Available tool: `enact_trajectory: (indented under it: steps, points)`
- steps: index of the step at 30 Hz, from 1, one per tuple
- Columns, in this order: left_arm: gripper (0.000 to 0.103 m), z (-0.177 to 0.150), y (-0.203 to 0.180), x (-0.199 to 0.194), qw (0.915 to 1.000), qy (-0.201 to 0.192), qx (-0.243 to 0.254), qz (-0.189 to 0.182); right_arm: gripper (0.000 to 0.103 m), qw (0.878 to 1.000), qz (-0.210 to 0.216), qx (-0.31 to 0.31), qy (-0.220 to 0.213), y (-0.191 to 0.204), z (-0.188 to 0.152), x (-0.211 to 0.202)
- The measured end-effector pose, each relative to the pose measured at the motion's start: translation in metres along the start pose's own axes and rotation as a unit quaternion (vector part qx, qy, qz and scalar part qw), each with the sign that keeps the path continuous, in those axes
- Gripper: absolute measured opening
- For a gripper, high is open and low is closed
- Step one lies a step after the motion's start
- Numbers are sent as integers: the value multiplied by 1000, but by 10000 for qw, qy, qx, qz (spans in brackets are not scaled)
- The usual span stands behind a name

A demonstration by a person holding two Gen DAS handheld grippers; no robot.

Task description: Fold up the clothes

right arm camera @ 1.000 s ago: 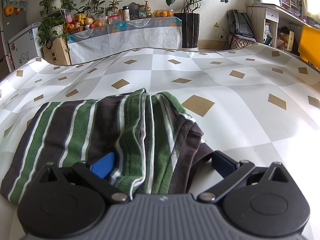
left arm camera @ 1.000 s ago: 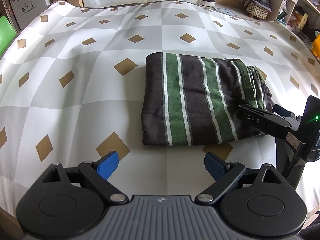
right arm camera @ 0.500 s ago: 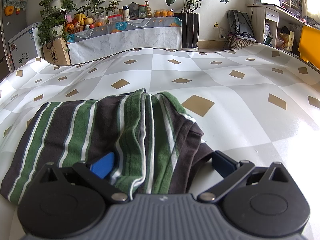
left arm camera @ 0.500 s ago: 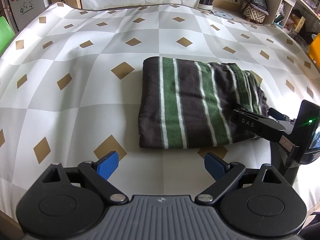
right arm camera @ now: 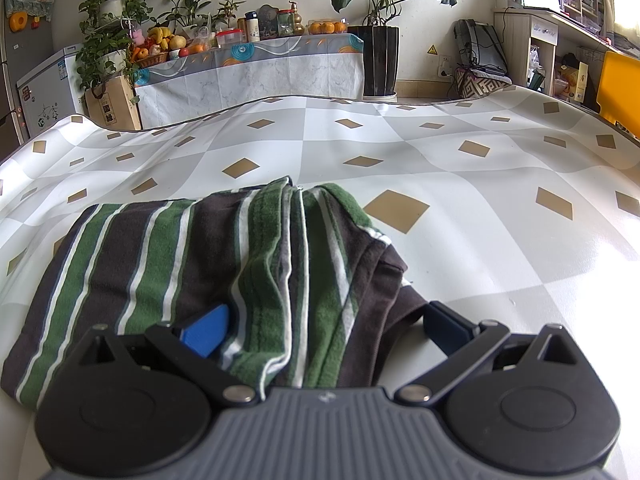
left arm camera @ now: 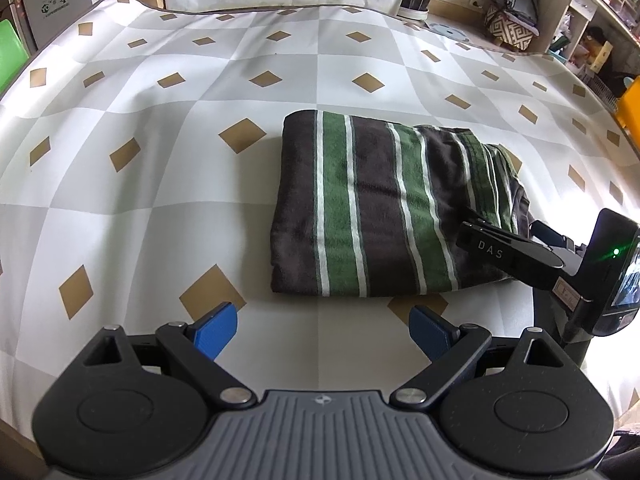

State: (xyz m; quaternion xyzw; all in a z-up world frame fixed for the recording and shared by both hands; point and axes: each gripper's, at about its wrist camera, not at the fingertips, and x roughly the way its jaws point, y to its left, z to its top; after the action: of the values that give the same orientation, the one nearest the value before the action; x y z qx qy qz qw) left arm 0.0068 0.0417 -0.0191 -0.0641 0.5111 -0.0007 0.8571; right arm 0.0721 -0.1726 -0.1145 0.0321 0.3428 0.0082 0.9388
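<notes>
1. A checked cloth [right arm camera: 460,184] in white and grey with tan diamonds covers the desk.
2. Beyond the cloth's far edge stands a tall black planter [right arm camera: 380,62] with a large-leaved plant.
3. Left of the planter, a draped counter [right arm camera: 248,70] carries a fruit basket [right arm camera: 154,46], jars and bottles.
4. Further left of the planter sit a cardboard box [right arm camera: 114,104] and a white freezer [right arm camera: 46,88].
5. Right of the planter, a patterned bag [right arm camera: 478,80] lies by a shelf unit [right arm camera: 536,40].

Black hand-held gripper [left arm camera: 323,332], blue pads [left arm camera: 214,330]

green-striped brown shirt [left arm camera: 384,208], diamond-checked tablecloth [left arm camera: 160,184]
</notes>
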Motion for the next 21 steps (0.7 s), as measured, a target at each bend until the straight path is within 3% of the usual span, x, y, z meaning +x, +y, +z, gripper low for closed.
enact_trajectory:
  steps: [8, 12, 21]
  points:
    - [93, 4, -1, 6, 10000, 33, -64, -55, 103, 10000, 0, 0, 0, 0, 0, 0]
    - [92, 5, -6, 11, 9999, 22, 59, 88, 103, 10000, 1, 0, 0, 0, 0, 0]
    - [75, 8, -2, 26, 9998, 152, -43, 131, 103, 10000, 1, 0, 0, 0, 0, 0]
